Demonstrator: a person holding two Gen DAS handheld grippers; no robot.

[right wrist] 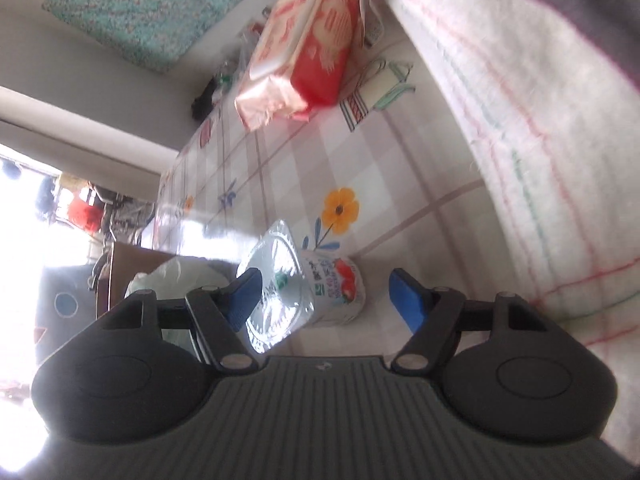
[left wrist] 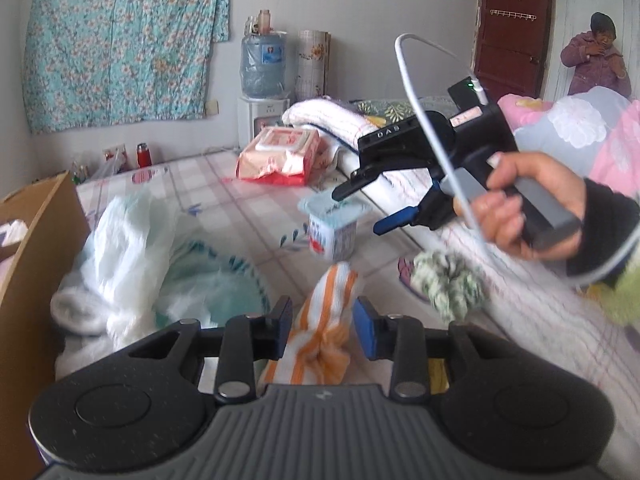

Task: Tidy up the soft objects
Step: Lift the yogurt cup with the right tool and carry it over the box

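Right tool (right wrist: pixel 324 300) open around a yogurt cup (right wrist: pixel 320 288) on the checked cloth (right wrist: pixel 400 168).

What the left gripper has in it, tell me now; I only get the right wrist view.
Observer: The left gripper is shut on an orange-and-white striped cloth, which sticks up between its blue pads.
Operator: Name the soft thing nearest that cloth.
Observer: A green-and-white scrunchie lies on the bed just right of the cloth, untouched by either gripper.
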